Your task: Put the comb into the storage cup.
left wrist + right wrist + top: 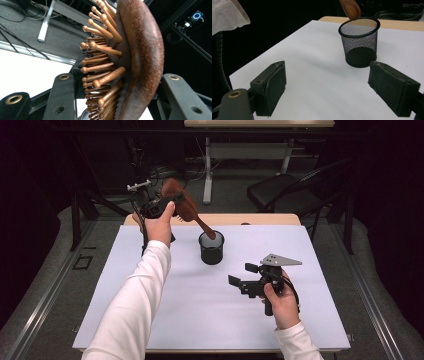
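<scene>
A brown wooden hairbrush (186,206) with round-tipped pins (100,67) is held up over the far left of the white table (200,315). My left gripper (172,201) is shut on the brush's head (142,50), one jaw on the pin side and one on the back. The brush slants down to the right. Its handle end (350,8) hangs just above the mouth of a black mesh cup (211,249), which stands upright (359,42). My right gripper (242,275) is open and holds nothing, low over the table right of the cup (332,85).
A wooden strip (260,219) runs along the table's far edge. Beyond it stand a black chair (285,192) and a white desk frame (207,170). A white sleeve (227,12) shows at the right gripper view's top left.
</scene>
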The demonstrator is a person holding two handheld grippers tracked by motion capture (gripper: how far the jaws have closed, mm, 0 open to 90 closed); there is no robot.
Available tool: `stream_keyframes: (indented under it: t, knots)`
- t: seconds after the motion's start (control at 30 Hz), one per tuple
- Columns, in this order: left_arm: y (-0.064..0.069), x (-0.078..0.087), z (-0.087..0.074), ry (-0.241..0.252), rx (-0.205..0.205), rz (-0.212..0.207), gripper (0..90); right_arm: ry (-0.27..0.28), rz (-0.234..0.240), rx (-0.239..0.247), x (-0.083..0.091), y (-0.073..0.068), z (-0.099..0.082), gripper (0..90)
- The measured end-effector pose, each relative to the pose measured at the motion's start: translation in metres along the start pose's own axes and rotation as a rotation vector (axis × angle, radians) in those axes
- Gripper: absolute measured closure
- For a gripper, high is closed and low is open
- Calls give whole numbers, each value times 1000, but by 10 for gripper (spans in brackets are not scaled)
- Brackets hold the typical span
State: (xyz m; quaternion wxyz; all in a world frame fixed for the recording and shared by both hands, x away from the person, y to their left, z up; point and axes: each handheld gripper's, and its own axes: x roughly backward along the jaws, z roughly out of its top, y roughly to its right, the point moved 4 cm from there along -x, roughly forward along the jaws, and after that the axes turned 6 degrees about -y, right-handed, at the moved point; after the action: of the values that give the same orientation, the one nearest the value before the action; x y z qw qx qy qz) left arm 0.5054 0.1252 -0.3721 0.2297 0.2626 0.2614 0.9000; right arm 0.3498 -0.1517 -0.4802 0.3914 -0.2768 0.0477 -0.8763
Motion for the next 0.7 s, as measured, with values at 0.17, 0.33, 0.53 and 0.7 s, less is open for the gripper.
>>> stream_keyframes:
  t: [0.17,0.33,0.53,0.7]
  knots:
    - [0,-1,-1,10,-3,12,512,1,0,1,0,-1,0,145]
    - [2,-3,-2,15,-6,15,512,2,1,1,0,-1,0,145]
    - [2,-5,-2,18,-10,29,512,1,3,4,0,-1,0,145]
    - [1,-5,-2,21,-20,41,511,2,4,4,0,-1,0,145]
